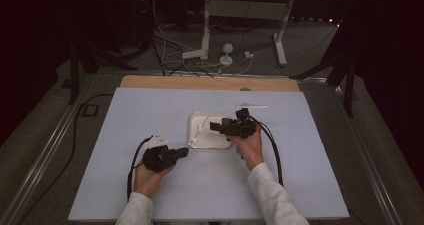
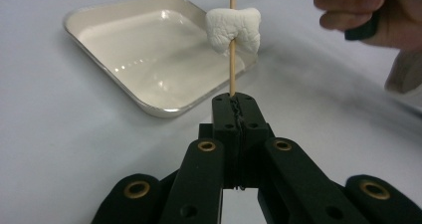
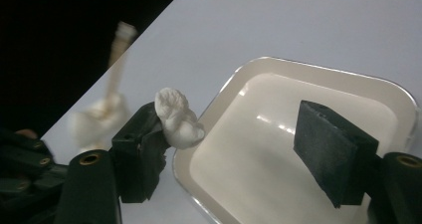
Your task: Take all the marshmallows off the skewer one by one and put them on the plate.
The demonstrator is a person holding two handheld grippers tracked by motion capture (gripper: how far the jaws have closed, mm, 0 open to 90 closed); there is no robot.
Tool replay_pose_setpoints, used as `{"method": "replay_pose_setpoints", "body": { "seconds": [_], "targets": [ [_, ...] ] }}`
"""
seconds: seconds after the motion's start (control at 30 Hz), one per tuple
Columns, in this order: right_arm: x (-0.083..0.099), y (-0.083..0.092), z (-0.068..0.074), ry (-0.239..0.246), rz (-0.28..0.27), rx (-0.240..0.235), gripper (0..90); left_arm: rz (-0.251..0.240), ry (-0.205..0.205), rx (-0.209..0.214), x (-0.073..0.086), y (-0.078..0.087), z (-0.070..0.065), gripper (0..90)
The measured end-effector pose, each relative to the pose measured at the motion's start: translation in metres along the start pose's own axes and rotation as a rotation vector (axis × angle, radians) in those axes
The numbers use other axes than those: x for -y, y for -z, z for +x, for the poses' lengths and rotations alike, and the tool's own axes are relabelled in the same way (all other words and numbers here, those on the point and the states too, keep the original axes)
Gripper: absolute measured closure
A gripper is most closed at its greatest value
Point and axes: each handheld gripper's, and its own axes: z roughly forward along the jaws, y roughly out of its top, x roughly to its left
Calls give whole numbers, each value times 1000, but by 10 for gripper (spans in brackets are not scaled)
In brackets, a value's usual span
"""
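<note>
left gripper (image 2: 234, 109) clamps skewer (image 2: 232, 74) | right gripper (image 3: 239, 144) open, marshmallow (image 3: 176, 117) stuck | tray (image 3: 278, 67) rim below

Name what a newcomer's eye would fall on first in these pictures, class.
First, the marshmallow speared on a skewer, which the left hand-held gripper clamps upright beside the white tray. Next, in the right gripper view, a second marshmallow sticks to one pad of the right hand-held gripper, whose jaws stand apart over the tray. From above, both hands work at the middle of a pale table.
</note>
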Motion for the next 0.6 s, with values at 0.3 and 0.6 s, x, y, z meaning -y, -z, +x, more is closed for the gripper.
{"method": "replay_pose_setpoints", "body": {
  "seconds": [0.3, 0.6],
  "targets": [
    [-1, 4, 3, 79, 24, 41, 279, 41, -28, 38, 0, -3, -2, 900],
    [-1, 8, 6, 140, 24, 9, 266, 85, -7, 31, 1, -6, 1, 900]
  ]
}}
